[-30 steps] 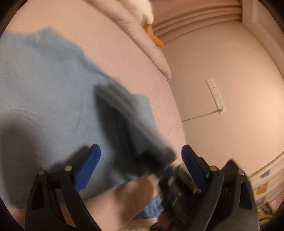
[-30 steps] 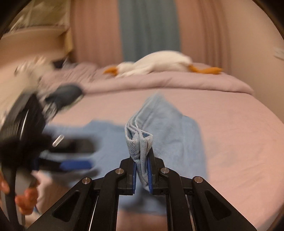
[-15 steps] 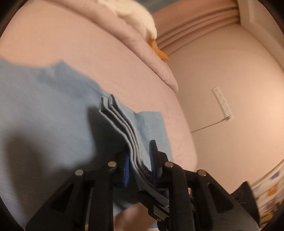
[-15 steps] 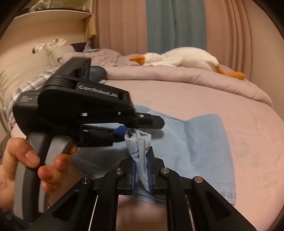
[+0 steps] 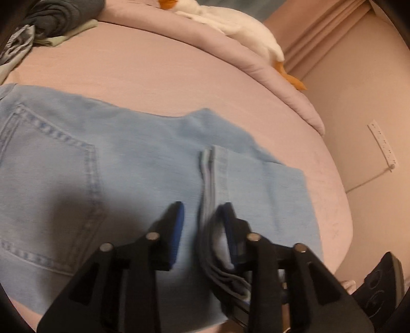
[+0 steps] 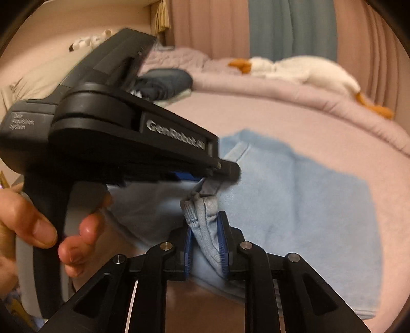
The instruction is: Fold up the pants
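Light blue jeans (image 5: 107, 164) lie on the pink bed, back pocket at the left in the left wrist view. A stacked hem edge (image 5: 208, 179) runs between my left gripper's (image 5: 203, 217) blue pads, which stand apart; the fabric rests against the right pad only. In the right wrist view my right gripper (image 6: 206, 238) is shut on a bunched hem of the jeans (image 6: 202, 215), held above the folded jeans (image 6: 302, 205). The left gripper's black body (image 6: 128, 135) crosses in front, its tip at the same hem.
A white goose plush (image 6: 302, 71) lies on the rolled pink duvet (image 5: 256, 66) at the far side. Dark folded clothes (image 5: 59, 15) sit at the far left of the bed. A wall with a power strip (image 5: 381, 143) borders the bed's right edge.
My left gripper's jaws, shut on the hem half a second ago, now stand apart. The view has swung left to show the back pocket. My right gripper keeps its hold.
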Demonstrator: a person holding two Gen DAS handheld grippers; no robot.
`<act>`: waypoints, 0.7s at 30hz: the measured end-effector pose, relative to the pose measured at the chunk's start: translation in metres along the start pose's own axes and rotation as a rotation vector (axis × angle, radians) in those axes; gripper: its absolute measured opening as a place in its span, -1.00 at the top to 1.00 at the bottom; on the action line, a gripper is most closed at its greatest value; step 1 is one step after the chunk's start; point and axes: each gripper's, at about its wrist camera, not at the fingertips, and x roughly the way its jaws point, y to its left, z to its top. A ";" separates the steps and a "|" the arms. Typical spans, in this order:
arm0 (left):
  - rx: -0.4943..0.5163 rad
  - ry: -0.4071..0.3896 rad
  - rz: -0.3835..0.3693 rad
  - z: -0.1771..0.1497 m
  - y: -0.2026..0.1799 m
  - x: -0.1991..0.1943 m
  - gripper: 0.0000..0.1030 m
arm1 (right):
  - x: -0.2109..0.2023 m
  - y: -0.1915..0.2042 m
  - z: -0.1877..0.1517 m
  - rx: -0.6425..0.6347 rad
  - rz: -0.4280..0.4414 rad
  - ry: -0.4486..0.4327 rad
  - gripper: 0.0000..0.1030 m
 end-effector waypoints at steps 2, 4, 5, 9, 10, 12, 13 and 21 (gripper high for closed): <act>-0.001 -0.019 0.003 -0.001 0.001 -0.009 0.24 | 0.003 -0.006 -0.002 0.011 0.031 0.021 0.44; 0.025 -0.044 0.009 -0.005 -0.003 -0.021 0.21 | -0.004 -0.011 0.000 0.043 0.099 0.026 0.21; 0.057 -0.063 0.012 -0.007 -0.009 -0.028 0.20 | -0.010 -0.013 0.001 0.059 0.145 0.021 0.18; 0.164 -0.093 -0.017 -0.012 -0.041 -0.035 0.20 | -0.052 -0.035 0.005 0.104 0.215 -0.095 0.18; 0.192 -0.088 -0.034 -0.018 -0.048 -0.036 0.20 | -0.060 -0.043 0.006 0.121 0.201 -0.118 0.18; 0.249 -0.047 -0.064 -0.024 -0.064 -0.022 0.23 | -0.074 -0.069 0.007 0.179 0.146 -0.163 0.18; 0.280 -0.014 -0.071 -0.031 -0.072 -0.013 0.24 | -0.076 -0.081 0.007 0.204 0.097 -0.167 0.18; 0.276 0.106 -0.049 -0.052 -0.053 0.017 0.85 | -0.036 -0.132 -0.028 0.332 -0.188 0.064 0.38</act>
